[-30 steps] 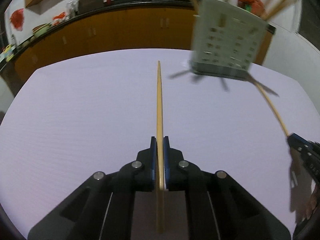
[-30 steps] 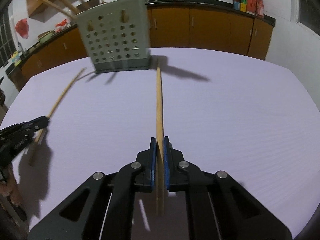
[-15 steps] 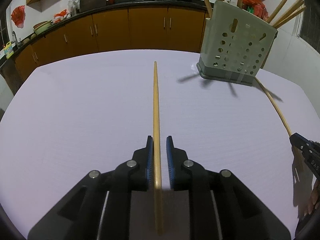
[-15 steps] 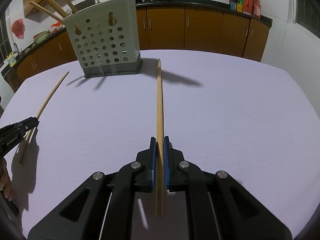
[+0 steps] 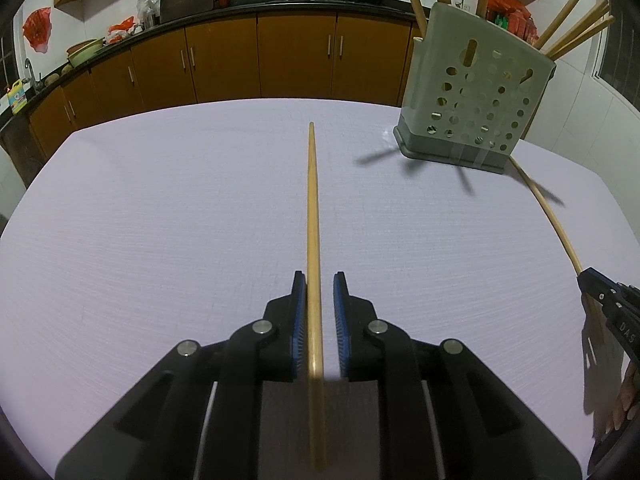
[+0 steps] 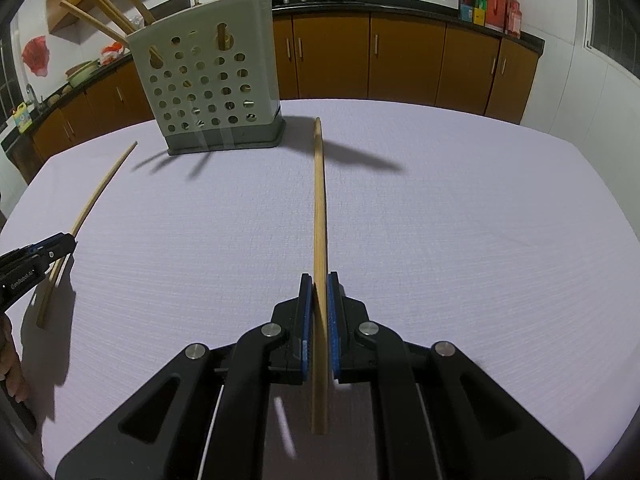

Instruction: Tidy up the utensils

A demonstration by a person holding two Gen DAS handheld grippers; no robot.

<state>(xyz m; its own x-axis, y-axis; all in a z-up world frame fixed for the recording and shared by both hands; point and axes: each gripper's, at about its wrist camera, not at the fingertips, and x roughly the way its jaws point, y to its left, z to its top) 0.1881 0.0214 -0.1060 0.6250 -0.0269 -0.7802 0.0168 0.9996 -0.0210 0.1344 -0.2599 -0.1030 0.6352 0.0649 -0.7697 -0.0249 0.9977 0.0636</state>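
A wooden chopstick (image 5: 312, 200) lies lengthwise between the fingers of my left gripper (image 5: 320, 276). The jaws stand slightly apart, with a gap on the right side, so the pads do not clamp it. My right gripper (image 6: 319, 276) is shut on a second chopstick (image 6: 319, 200), whose tip is raised and casts a shadow on the cloth. A grey perforated utensil holder (image 6: 208, 80) with several chopsticks in it stands at the back. From the right wrist, the left gripper (image 6: 72, 240) and its chopstick (image 6: 100, 188) show at the left edge. In the left wrist view the holder (image 5: 476, 92) is back right and the right gripper (image 5: 588, 284) is at the right edge.
A pale lilac cloth covers the table (image 5: 160, 220). Brown kitchen cabinets (image 6: 400, 64) and a counter with woks run along the far wall. A hand (image 5: 624, 400) shows behind the right gripper.
My left gripper's jaws have parted from the chopstick they were clamping. The holder, blurred a second ago, now stands sharp and still. The right grip is unchanged.
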